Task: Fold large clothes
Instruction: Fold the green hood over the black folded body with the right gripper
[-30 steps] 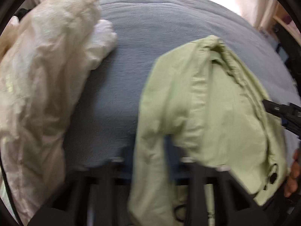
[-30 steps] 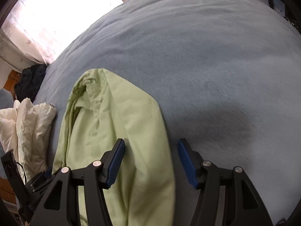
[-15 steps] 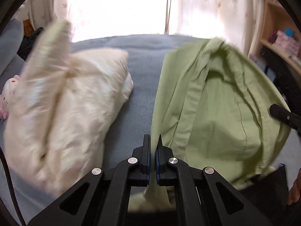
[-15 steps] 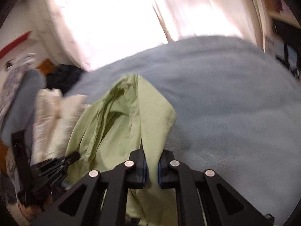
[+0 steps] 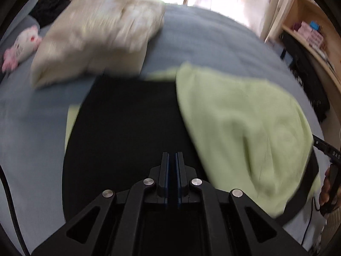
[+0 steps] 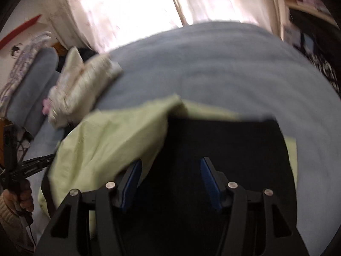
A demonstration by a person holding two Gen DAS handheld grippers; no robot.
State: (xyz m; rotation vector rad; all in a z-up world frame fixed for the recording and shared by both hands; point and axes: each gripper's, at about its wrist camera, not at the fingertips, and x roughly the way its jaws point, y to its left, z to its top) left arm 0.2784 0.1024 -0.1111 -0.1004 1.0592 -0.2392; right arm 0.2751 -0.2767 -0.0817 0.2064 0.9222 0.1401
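Fingers of the left gripper [image 5: 171, 157] are pressed together w/ no cloth showing between them. Right gripper [image 6: 170, 170] jaws are opening, nothing between the blue pads [image 6: 208, 181]; the green garment [image 5: 245, 128] brushes past the left pad only. It lies on the grey bed [image 5: 202, 42], partly draped over a black flat thing [image 5: 127, 128], poss. a folding board, can't tell. Cream bundle [image 5: 96, 42] sits further back.

Risks: neither gripper holds the garment, so a loose drape could slide off & undo the fold; frames are blurred, so a fast regrab may catch only one layer.
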